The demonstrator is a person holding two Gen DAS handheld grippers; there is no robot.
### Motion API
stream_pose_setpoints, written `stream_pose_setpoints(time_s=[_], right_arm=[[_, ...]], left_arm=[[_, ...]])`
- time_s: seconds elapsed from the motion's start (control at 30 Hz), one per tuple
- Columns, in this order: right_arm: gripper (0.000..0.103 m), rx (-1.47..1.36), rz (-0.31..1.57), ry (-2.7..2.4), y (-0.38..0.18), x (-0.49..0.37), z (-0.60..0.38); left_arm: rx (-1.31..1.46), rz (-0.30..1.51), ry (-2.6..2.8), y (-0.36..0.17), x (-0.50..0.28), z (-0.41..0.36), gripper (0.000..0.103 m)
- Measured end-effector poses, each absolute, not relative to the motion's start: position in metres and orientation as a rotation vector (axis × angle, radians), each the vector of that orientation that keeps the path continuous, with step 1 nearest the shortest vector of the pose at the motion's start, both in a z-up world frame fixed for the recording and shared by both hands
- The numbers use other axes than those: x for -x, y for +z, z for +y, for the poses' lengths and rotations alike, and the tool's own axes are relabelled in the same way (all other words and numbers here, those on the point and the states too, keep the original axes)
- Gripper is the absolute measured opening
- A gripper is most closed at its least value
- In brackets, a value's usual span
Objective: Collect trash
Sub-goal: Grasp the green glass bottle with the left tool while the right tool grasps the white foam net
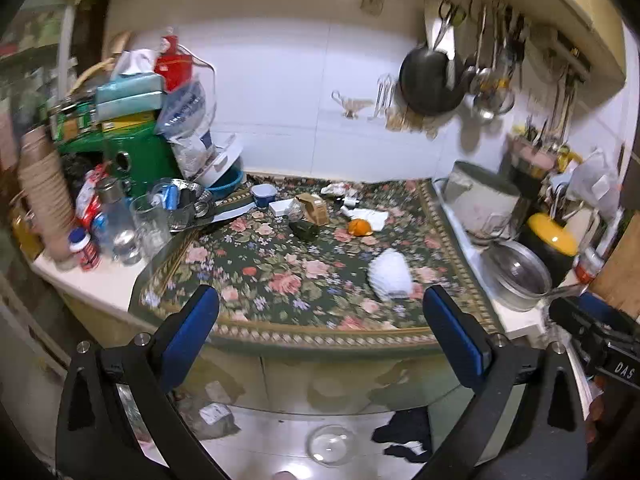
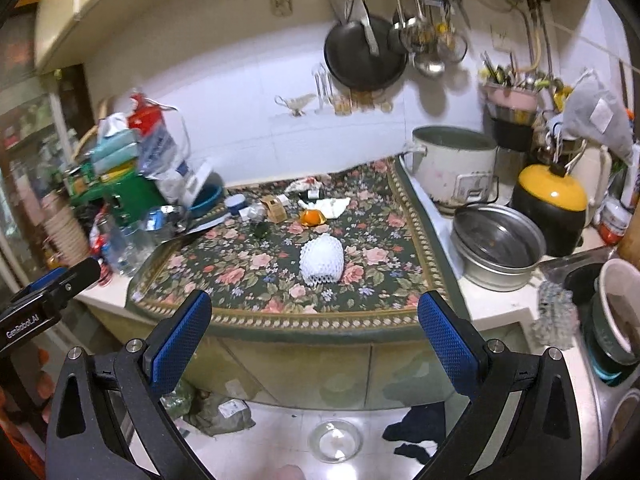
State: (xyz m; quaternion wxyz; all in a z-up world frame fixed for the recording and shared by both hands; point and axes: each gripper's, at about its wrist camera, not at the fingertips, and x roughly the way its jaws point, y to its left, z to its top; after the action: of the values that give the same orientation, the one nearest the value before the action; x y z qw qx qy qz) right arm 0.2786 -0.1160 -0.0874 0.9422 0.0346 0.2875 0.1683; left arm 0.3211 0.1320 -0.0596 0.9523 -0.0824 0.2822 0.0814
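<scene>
- The left gripper (image 1: pixel 320 320) hangs in front of the bench edge with its blue-padded jaws spread wide and nothing between them.
- The right gripper (image 2: pixel 316 320) is spread just as wide, also empty, and is held short of the bench; its black body shows at the right edge of the left wrist view.
- Nearest both is a white foam fruit net (image 2: pixel 321 262) lying on the floral cloth (image 2: pixel 248 276) that covers the bench, apart from the other litter.
- Farther back on the cloth lie an orange peel (image 2: pixel 312 217) touching a crumpled white tissue (image 2: pixel 334 205), a small brown carton (image 2: pixel 274 208) tilted on its side, a dark green bottle (image 1: pixel 305 230) lying flat, and a blue and white cup (image 1: pixel 263 194).
- More crumpled wrappers (image 2: pixel 308 184) sit by the tiled wall.
- To the right stand a steel pot (image 2: pixel 498 246), a white rice cooker (image 2: pixel 454 164) and a yellow-lidded black cooker (image 2: pixel 550 210).
- To the left, a green box (image 1: pixel 136 160) carries tissue packs, with bottles and glasses in front.
- On the floor below are a glass bowl (image 2: pixel 335 440) and a dark cloth (image 2: pixel 416 432).
</scene>
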Motion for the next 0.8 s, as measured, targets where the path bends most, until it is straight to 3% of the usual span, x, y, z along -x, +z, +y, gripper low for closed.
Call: stream_pose_setpoints(time_s=[0.43,0.73,0.8], right_arm=[[0.101,-0.115,0.777,0.241,-0.136,-0.407,-0.068],[0.081,-0.145,0.962,0.336,-0.198,-0.513,-0.058],[0.072,-0.133,1.015,0.362,-0.215,-0.533,-0.054]], left_arm=[[0.201,0.757,0.163,-0.131,-0.462,0.193,0.103],[0.26,0.845,0.236,-0.168,-0.559,0.202,0.103],[0.266,0.86,0.25,-0.176,-0.58,0.202,0.103]])
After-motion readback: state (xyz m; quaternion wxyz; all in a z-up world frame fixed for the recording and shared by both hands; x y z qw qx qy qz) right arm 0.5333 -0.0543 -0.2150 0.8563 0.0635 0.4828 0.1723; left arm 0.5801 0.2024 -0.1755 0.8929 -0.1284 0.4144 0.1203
